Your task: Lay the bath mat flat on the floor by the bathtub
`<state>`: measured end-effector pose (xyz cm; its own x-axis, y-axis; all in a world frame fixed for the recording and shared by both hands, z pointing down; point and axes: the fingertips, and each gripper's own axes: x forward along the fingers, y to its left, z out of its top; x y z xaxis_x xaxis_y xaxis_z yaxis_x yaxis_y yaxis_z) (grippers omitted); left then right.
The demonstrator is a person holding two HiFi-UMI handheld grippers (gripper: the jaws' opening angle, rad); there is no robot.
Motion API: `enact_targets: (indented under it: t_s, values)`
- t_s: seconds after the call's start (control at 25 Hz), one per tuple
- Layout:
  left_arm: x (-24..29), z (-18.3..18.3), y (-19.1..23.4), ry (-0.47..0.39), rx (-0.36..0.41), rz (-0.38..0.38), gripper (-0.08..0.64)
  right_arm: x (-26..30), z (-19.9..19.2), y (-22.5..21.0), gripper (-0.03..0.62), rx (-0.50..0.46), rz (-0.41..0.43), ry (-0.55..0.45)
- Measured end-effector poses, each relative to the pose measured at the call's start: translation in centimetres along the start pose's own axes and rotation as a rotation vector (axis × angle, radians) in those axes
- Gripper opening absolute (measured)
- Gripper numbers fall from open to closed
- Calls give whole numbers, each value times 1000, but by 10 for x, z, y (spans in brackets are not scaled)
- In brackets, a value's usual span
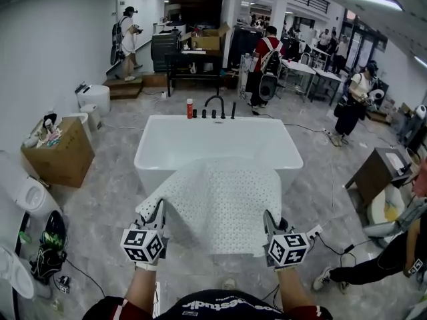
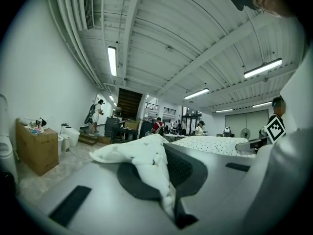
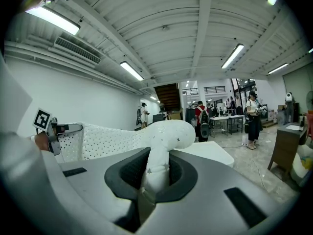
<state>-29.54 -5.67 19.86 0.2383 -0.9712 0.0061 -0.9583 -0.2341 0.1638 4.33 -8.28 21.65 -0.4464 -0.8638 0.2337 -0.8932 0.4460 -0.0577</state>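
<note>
Head view shows, nearest the person, the left gripper (image 1: 158, 212) and right gripper (image 1: 269, 221) held level and apart, each with its fingers clenched on a near corner of the bath mat (image 1: 215, 199). The left gripper view and right gripper view both show white material bunched and pinched tight between the fingers.

From those two corners the mat stretches away as a wide perforated sheet, and its far edge lies up against the near rim of the bathtub (image 1: 152, 157). It is not yet on the floor (image 1: 100, 205).

The mat looks soft, limp and fairly light. It crumples where it is pinched and sags between the grips, so it will probably fold on itself if let slack. Corner holds, kept well apart, seem the right places to keep it spread. Its surface may be rubbery and could cling when it meets the tiles.
</note>
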Motion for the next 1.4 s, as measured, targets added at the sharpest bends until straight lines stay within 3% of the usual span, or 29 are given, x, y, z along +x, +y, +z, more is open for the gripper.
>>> enact_targets:
  t_s: [0.48, 1.08, 1.4]
  values:
    - [77, -13, -40, 41, 27, 27, 21, 41, 7, -87, 43, 31, 20, -7]
    - [145, -61, -71, 144, 80, 80, 20, 91, -41, -172, 43, 76, 51, 68]
    - [172, -96, -59, 187, 83, 111, 20, 129, -75, -184, 43, 78, 59, 122]
